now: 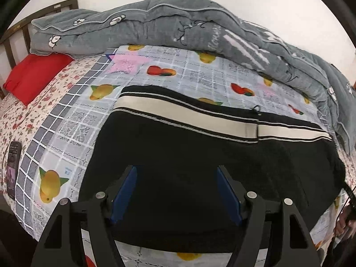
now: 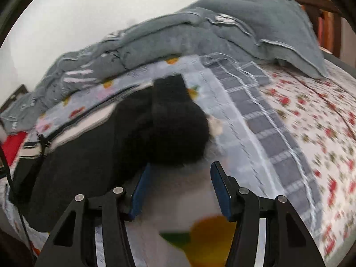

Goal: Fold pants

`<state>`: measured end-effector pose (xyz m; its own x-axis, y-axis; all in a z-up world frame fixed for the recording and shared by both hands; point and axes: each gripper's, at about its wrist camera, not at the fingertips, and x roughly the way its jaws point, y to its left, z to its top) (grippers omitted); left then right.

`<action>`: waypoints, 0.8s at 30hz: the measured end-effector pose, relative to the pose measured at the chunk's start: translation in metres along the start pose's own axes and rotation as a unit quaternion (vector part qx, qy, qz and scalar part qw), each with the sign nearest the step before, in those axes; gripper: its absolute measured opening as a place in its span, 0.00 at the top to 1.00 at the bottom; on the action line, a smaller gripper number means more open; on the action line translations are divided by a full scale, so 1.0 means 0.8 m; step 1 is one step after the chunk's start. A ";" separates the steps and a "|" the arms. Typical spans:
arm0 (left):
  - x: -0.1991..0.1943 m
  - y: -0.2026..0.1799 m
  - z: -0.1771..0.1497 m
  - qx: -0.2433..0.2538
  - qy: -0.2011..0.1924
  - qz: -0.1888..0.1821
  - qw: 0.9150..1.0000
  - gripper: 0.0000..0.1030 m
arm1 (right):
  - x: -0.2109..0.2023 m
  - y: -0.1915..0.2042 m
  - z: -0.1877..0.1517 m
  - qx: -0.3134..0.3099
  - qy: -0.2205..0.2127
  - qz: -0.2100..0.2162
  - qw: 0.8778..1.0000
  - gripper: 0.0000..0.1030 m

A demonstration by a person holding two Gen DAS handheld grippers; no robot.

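The black fleece pants with a cream side stripe edged in thin black and white lines (image 1: 200,146) lie spread flat on a grey checked cloth printed with yellow and red fruit (image 1: 73,120), which covers the middle of the bed. In the left wrist view the left tool (image 1: 175,191) hangs just above the near part of the pants, its two blue-padded fingers (image 1: 124,191) standing apart with only dark fabric showing below the gap; nothing is pinched, so it is released. The striped band runs across ahead of this tool, from its left side to its far right.

In the right wrist view, which is blurred, the right tool (image 2: 180,191) is also released, its jaws spread over bare cloth with a yellow fruit print beneath them. The rounded black end of the pants (image 2: 173,131) lies just ahead of it and towards its left finger (image 2: 140,191), whose tip sits at the fabric's edge; whether it touches cannot be told.

Beyond both tools a thick grey quilt with white flower motifs (image 1: 155,22) is bunched along the far side of the bed against a white wall. Far to the left of the left tool, a red pillow (image 1: 35,75) lies on a white floral bedsheet (image 1: 13,120) by a dark wooden headboard (image 1: 13,37), and a dark mobile phone (image 1: 13,166) rests nearer on the same sheet.
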<state>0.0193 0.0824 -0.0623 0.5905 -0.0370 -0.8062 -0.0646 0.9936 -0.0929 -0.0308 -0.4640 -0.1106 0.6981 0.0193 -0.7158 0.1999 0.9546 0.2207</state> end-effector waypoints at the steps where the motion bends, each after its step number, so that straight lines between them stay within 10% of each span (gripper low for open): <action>1: 0.004 0.002 0.001 -0.002 0.001 0.002 1.000 0.31 | 0.006 0.001 0.005 -0.001 0.002 -0.001 1.000 0.43; 4: 0.015 0.004 0.002 -0.007 0.006 0.005 1.000 0.31 | 0.030 -0.004 0.017 0.014 0.017 0.001 1.000 0.31; 7: 0.025 0.004 0.005 -0.009 0.009 0.004 1.000 0.31 | 0.036 0.000 0.027 -0.004 0.017 0.018 1.000 0.43; 12: 0.027 0.010 0.004 -0.021 0.006 -0.008 1.000 0.31 | -0.018 0.026 0.043 -0.126 -0.107 -0.019 0.986 0.50; 19: 0.022 0.023 -0.009 -0.028 0.008 -0.016 0.999 0.31 | 0.021 0.006 0.015 -0.143 0.025 -0.096 0.985 0.44; 24: 0.015 0.041 -0.029 -0.046 0.007 -0.034 0.998 0.31 | -0.039 -0.045 -0.005 -0.039 0.002 -0.106 0.994 0.43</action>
<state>0.0056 0.1122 -0.0887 0.5846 -0.1057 -0.8044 -0.0985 0.9749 -0.1997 -0.0626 -0.4981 -0.0991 0.6426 -0.1832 -0.7439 0.2885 0.9574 0.0134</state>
